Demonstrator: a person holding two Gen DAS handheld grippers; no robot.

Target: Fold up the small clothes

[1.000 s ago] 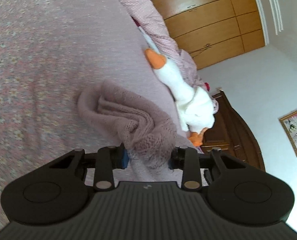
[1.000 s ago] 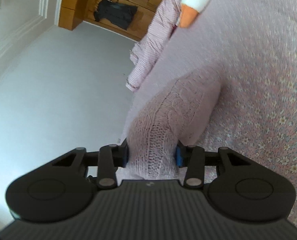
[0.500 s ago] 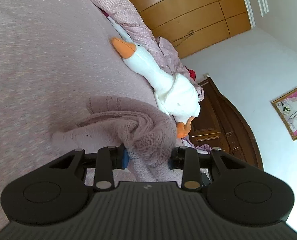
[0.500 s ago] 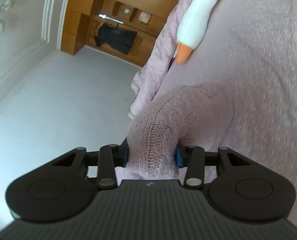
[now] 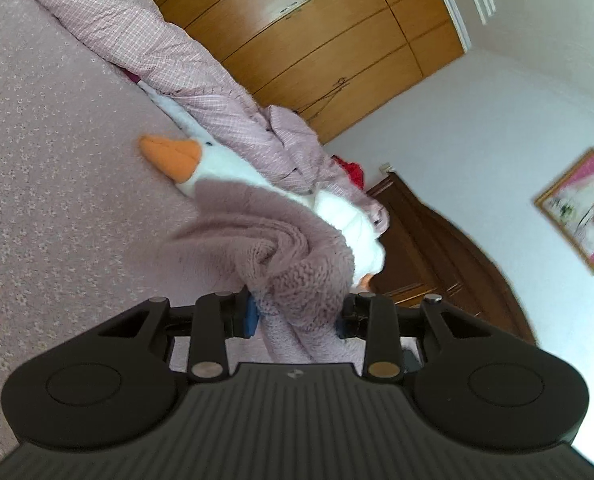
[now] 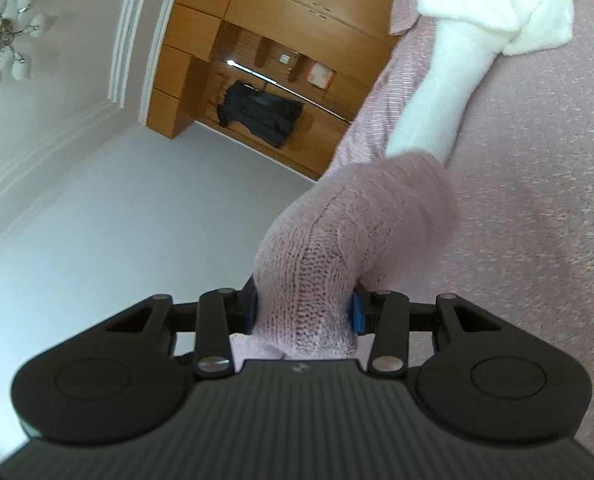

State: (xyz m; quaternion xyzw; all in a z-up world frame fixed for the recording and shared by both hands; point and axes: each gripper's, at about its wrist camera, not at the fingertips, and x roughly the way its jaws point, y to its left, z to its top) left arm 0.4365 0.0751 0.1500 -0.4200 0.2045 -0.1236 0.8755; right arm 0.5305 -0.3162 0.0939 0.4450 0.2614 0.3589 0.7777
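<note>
A small mauve knitted sweater (image 5: pixel 285 240) hangs bunched above the pink floral bedspread (image 5: pixel 57 160), held up by both grippers. My left gripper (image 5: pixel 297 314) is shut on a crumpled fold of the knit. In the right wrist view the same sweater (image 6: pixel 357 224) arches forward from my right gripper (image 6: pixel 305 314), which is shut on its ribbed edge. The cloth covers the fingertips of both grippers.
A white plush goose with an orange beak (image 5: pixel 217 164) lies on the bed just beyond the sweater, its body (image 6: pixel 449 80) also in the right wrist view. A pink checked quilt (image 5: pixel 145 44) lies bunched along the bed's far side. Wooden wardrobes (image 5: pixel 317 36) line the wall.
Both grippers have lifted and tilted upward with the sweater, which has come up off the bedspread. The goose and wardrobes now sit lower and nearer in view.
</note>
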